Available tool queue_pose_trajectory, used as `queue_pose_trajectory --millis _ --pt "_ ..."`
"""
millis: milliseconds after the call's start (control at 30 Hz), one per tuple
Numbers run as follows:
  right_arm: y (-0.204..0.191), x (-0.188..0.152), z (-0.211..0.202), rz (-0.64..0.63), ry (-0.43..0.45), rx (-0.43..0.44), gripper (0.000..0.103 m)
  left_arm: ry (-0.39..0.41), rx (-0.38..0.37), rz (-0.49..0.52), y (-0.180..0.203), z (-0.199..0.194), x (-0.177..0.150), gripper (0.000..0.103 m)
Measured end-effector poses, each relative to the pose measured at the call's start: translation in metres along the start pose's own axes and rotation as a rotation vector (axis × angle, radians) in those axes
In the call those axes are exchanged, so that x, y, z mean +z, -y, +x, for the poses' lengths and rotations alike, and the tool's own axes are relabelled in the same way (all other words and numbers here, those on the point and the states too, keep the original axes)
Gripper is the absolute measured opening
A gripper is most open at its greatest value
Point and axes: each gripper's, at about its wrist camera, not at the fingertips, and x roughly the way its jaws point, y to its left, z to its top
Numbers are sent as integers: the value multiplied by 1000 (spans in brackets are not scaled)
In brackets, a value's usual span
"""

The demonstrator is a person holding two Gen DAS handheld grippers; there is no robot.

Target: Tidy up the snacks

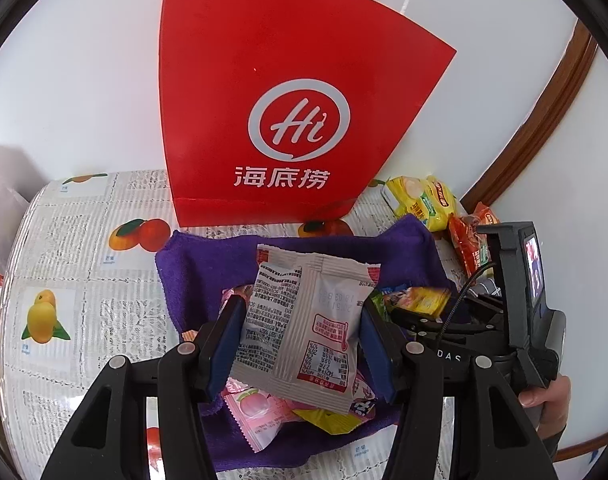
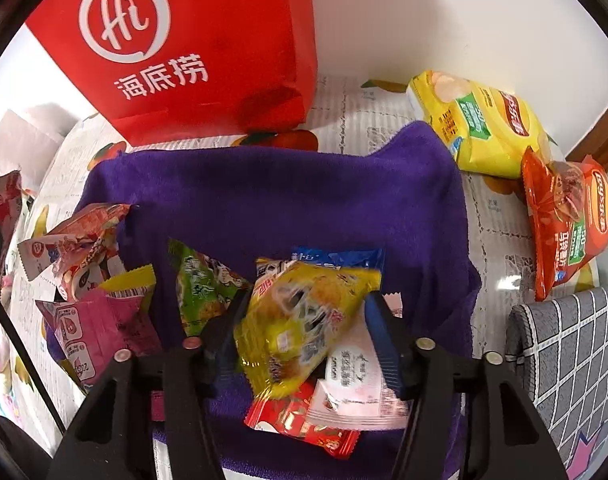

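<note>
My left gripper is shut on a white snack packet with red print, held above a purple cloth. Pink and yellow packets lie on the cloth below it. My right gripper is shut on a yellow snack packet above the same purple cloth. Red, white-pink, green and blue packets lie under and around it. The right gripper also shows in the left wrist view, holding the yellow packet.
A red paper bag stands behind the cloth against the white wall. Yellow and orange chip bags lie at the back right. More packets are piled at the left. A grey checked cushion is at the right. A fruit-print tablecloth covers the table.
</note>
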Motion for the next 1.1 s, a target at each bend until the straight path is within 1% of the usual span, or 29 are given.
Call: queue_pose_trajectory --millis 67,200,367,567,633,733,767,800,833,967,1033,1100 --pt "-2 0 -2 -10 7 0 63 -2 2 4 1 1 -1 54" --pt "-3 0 -10 -19 24 1 64 -5 5 13 5 3 -1 54" --pt "4 -1 -24 12 60 15 64 -20 -1 22 11 9 -2 54" --pt "13 -1 -39 55 104 47 64 -51 -28 16 15 21 -4 55" --pt "15 0 -46 64 123 65 64 -62 -49 15 16 25 -4 56" --pt "11 -5 -60 63 158 56 64 -81 -57 16 20 28 -4 60" --pt "10 -6 -66 62 171 48 64 -76 -53 16 22 26 -4 65" --pt "9 -11 -74 63 194 36 64 -71 -49 16 23 24 -5 70" --pt "7 -17 -84 68 221 28 64 -64 -44 15 25 20 -5 71" --pt "5 -42 -113 100 269 26 64 -29 -33 20 32 -2 -13 73" --pt "4 -59 -129 114 295 11 64 5 -19 32 37 -19 -24 73" --pt "-1 -78 -146 125 327 -7 65 17 -9 49 43 -31 -34 73"
